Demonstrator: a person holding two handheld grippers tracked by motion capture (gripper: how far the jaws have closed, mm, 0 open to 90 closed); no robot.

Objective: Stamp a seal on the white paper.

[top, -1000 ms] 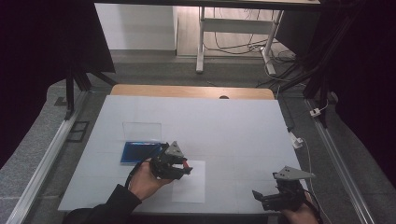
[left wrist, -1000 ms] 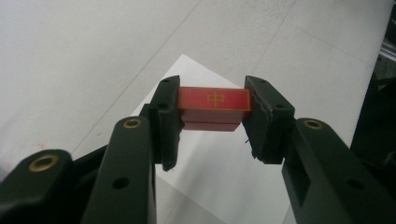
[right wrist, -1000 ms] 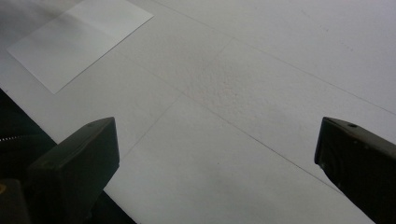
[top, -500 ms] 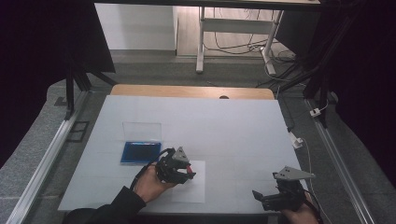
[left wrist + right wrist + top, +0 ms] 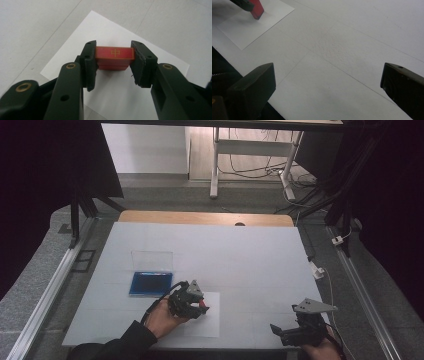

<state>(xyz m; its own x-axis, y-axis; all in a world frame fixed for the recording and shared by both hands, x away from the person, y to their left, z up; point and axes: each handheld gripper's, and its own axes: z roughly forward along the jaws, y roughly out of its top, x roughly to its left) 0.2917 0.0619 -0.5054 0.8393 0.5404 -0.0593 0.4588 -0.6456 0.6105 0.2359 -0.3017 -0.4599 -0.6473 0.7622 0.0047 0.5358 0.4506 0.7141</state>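
My left gripper [image 5: 199, 307] [image 5: 113, 62] is shut on a small red block [image 5: 114, 58] [image 5: 202, 308] with a gold character on its top face. The block hangs just above a white sheet of paper [image 5: 207, 320] [image 5: 120, 95] near the table's front edge. In the right gripper view the red block [image 5: 257, 8] shows at the top left over the paper [image 5: 249, 27]. My right gripper [image 5: 280, 332] [image 5: 327, 85] rests at the front right of the table, its jaws wide open with nothing between them.
A blue tray [image 5: 150, 283] with a clear lid [image 5: 152, 258] standing open behind it lies just left of the paper. The white table top [image 5: 240, 260] stretches ahead. Metal rails [image 5: 50, 290] run along both sides; a white clip [image 5: 316, 270] sits at the right edge.
My left gripper has carried the red block right and down, from beside the blue tray to low over the paper. The right gripper has stayed put.
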